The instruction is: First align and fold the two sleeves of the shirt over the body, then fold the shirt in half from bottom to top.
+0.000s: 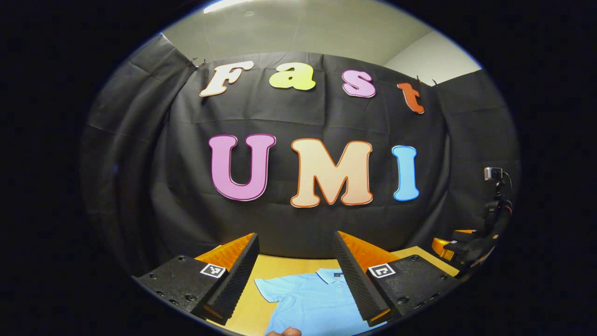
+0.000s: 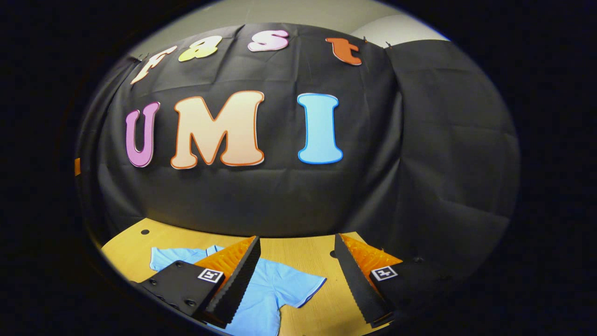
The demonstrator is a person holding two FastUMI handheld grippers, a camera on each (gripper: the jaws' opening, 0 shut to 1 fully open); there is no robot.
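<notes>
in the left gripper view the left gripper [image 1: 295,275] hangs above the counter [image 1: 275,268] with its fingers [image 1: 233,280] spread wide and nothing between them. through the gap lies the shirt [image 1: 312,303], light blue, flat on the wooden top with its collar [image 1: 330,274] toward the far edge, by the black cloth wall, and one short sleeve [image 1: 269,288] stretched out toward the left edge. a bit of a hand [image 1: 285,332] shows at the very bottom, at the shirt's near part; whether it touches the cloth cannot be told. off to the right, past the counter's right edge, a small camera on a stand [image 1: 495,196] rises above some orange and black gear. in the right gripper view the right gripper [image 2: 296,280] is likewise held above the counter [image 2: 298,256], its fingers [image 2: 235,282] apart and pinching nothing. the shirt [image 2: 266,289] lies to the left of the gap, partly behind the left finger: one sleeve [image 2: 170,256] reaches toward the counter's far left corner, the other sleeve [image 2: 301,287] points into the open space between the fingers. two small dark holes [image 2: 145,231] mark the wood near the far edge. both sleeves lie unfolded, out to the sides of the body.
</notes>
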